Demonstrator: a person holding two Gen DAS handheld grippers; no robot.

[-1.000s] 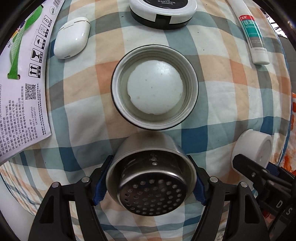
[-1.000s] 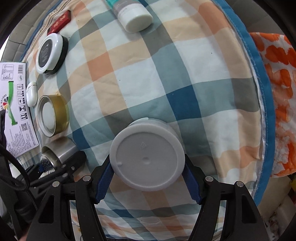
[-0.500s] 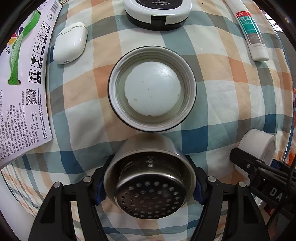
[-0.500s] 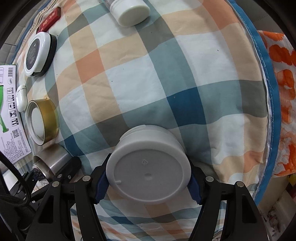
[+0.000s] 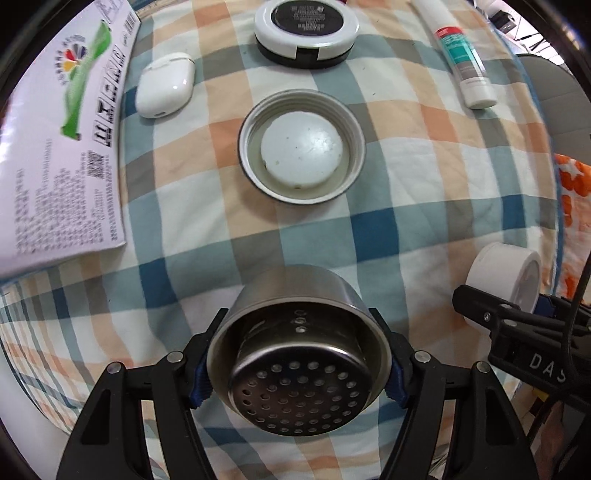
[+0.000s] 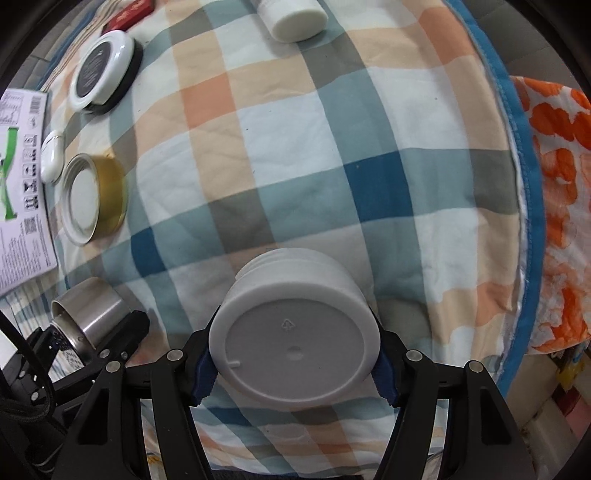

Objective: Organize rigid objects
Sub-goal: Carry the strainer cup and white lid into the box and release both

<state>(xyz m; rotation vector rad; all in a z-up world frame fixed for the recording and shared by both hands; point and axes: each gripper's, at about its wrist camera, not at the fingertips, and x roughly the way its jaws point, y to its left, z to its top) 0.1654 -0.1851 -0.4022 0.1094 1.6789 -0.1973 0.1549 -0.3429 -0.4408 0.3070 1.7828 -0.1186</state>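
My left gripper (image 5: 297, 354) is shut on a steel strainer cup (image 5: 299, 354) with a perforated bottom facing the camera, held above the checked cloth. The cup also shows in the right wrist view (image 6: 86, 310). My right gripper (image 6: 293, 363) is shut on a white plastic jar (image 6: 295, 332), base toward the camera; the jar also shows in the left wrist view (image 5: 506, 273). A gold-sided lid (image 5: 301, 146) lies open side up ahead of the left gripper; it also shows in the right wrist view (image 6: 92, 199).
On the checked cloth (image 5: 406, 184) lie a white earbud case (image 5: 164, 85), a round black-and-white tin (image 5: 306, 31), a white tube (image 5: 461, 59) and a printed white box (image 5: 59, 140) at left. An orange-patterned cloth (image 6: 557, 206) lies beyond the blue-trimmed right edge.
Both grippers have pulled back and up from the cloth with their objects still held; the gold lid and far items look farther away.
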